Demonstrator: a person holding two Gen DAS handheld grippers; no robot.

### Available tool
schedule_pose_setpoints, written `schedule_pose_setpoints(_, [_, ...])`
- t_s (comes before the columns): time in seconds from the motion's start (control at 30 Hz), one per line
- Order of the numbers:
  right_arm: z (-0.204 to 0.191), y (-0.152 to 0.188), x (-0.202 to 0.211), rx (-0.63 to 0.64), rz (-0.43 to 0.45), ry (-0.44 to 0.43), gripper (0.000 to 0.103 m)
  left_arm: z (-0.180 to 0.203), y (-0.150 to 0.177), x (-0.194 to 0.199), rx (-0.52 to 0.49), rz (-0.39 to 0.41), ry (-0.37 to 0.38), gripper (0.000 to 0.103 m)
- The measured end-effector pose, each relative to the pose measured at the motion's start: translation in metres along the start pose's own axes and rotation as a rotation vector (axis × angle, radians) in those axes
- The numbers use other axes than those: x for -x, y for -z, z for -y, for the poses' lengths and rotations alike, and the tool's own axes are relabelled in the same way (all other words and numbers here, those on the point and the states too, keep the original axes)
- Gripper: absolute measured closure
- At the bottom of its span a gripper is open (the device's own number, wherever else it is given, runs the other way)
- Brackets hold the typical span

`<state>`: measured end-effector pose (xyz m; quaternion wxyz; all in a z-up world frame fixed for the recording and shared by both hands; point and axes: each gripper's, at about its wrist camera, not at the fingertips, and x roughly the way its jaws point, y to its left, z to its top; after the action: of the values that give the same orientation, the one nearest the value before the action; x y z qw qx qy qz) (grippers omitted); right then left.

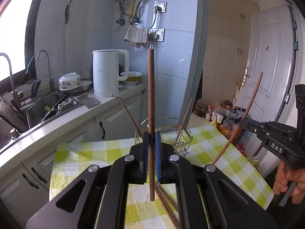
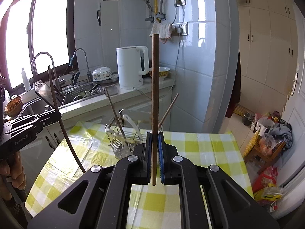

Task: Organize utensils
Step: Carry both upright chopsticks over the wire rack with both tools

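Observation:
My left gripper [image 1: 152,136] is shut on a dark brown chopstick [image 1: 151,99] and holds it upright above the table. My right gripper [image 2: 154,135] is shut on a lighter brown chopstick [image 2: 154,87], also upright. Each gripper shows in the other's view: the right one [image 1: 240,122] with its chopstick [image 1: 249,103], the left one [image 2: 59,114] with its chopstick [image 2: 57,106]. A wire utensil holder [image 1: 177,139] stands on the table beyond both grippers, with two chopsticks leaning in it; in the right wrist view the holder [image 2: 124,143] also holds a white spoon [image 2: 131,123]. Several loose chopsticks [image 1: 167,204] lie under my left gripper.
The table has a yellow-and-white checked cloth [image 2: 200,148]. A kitchen counter [image 1: 80,114] runs along the left with a sink [image 1: 47,108], a white kettle [image 1: 108,72] and bowls. Bags [image 2: 266,143] sit on the floor at right, near a white door [image 1: 266,66].

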<state>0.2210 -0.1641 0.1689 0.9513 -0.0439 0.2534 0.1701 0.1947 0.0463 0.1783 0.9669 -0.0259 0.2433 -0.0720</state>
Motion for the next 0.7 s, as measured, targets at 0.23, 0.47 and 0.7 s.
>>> schedule_pose_setpoints(0.23, [-0.002, -0.050, -0.009, 0.009, 0.060, -0.003, 0.094, 0.004, -0.050, -0.011, -0.030, 0.059, -0.002, 0.097])
schedule_pose_setpoints(0.47, [-0.003, -0.075, -0.036, 0.004, 0.069, -0.015, 0.094, 0.008, -0.086, -0.034, -0.049, 0.090, -0.001, 0.096])
schedule_pose_setpoints(0.7, [-0.001, -0.074, -0.070, -0.009, 0.037, -0.026, 0.094, 0.002, -0.095, -0.066, -0.028, 0.087, -0.012, 0.096])
